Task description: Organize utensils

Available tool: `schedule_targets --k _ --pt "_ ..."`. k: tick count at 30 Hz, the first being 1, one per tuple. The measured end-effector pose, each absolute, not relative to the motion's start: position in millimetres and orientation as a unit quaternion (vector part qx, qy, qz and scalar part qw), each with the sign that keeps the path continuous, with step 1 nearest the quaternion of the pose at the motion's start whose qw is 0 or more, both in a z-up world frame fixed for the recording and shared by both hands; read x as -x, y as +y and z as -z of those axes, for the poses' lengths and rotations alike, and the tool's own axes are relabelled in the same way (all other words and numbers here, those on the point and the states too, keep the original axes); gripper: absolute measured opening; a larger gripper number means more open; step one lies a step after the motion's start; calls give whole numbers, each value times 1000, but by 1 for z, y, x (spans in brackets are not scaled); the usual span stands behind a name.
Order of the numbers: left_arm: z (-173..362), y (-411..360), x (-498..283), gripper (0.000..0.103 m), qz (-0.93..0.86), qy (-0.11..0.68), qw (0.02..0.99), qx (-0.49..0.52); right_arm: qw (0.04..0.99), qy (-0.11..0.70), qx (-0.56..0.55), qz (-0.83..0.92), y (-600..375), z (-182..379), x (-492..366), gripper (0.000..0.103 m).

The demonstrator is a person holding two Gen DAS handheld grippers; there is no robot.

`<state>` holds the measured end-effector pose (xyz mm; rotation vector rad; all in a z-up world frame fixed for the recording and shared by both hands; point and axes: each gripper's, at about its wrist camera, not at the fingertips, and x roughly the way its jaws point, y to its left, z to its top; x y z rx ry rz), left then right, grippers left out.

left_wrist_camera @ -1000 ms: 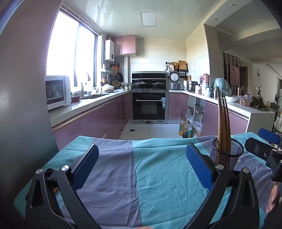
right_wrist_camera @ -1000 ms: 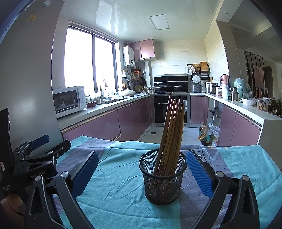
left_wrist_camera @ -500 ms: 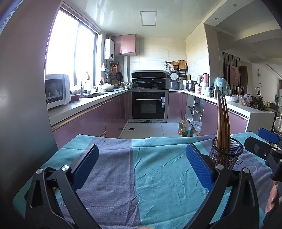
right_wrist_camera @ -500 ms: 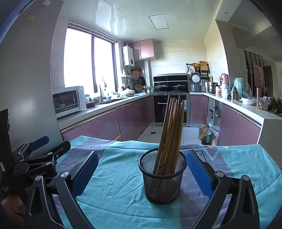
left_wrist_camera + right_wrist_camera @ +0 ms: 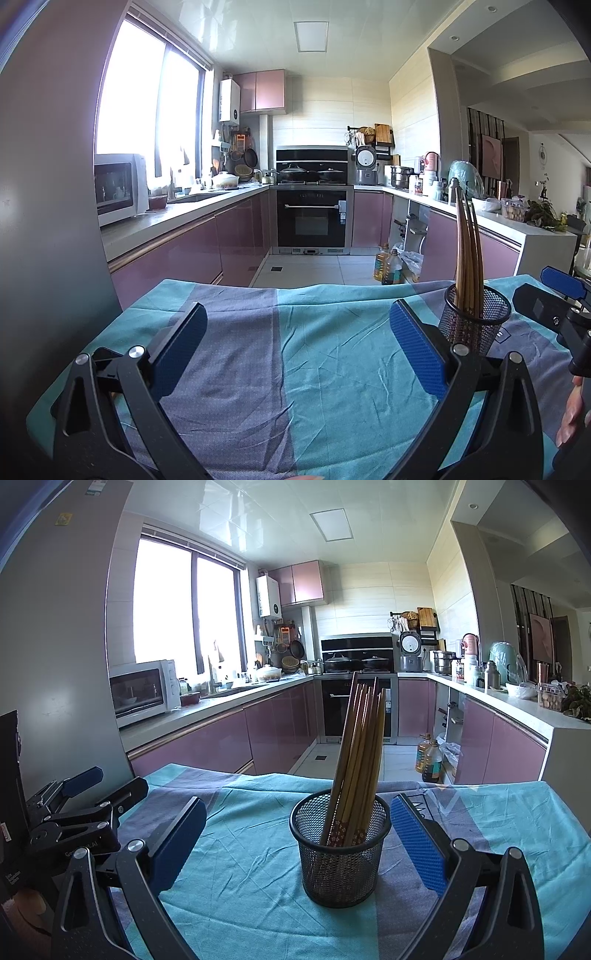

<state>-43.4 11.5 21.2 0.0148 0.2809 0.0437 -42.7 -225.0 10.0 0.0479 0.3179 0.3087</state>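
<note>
Brown wooden chopsticks (image 5: 360, 753) with floral-patterned tips stand in a black wire-mesh cup (image 5: 341, 860) on a teal-and-grey striped cloth (image 5: 240, 849); the black tongs (image 5: 297, 843) carry blue pads (image 5: 415, 843).

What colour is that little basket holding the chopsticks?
Black wire mesh. The basket shows best in the right wrist view, with the chopsticks standing in it.

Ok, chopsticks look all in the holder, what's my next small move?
Probably ease the right tool straight back. It is open, empty, and flanks the mesh holder, where the chopsticks already stand; the teal cloth shows no loose utensils.
</note>
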Motion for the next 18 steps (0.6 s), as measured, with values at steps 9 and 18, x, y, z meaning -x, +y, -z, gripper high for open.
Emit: schedule_targets --k 9,18 --pt "-21 14 43 97 -23 142 990 -5 975 158 -23 -152 -224 -11 43 96" --pt "-22 15 42 97 -23 143 989 -5 975 162 -24 -151 -223 -10 41 96"
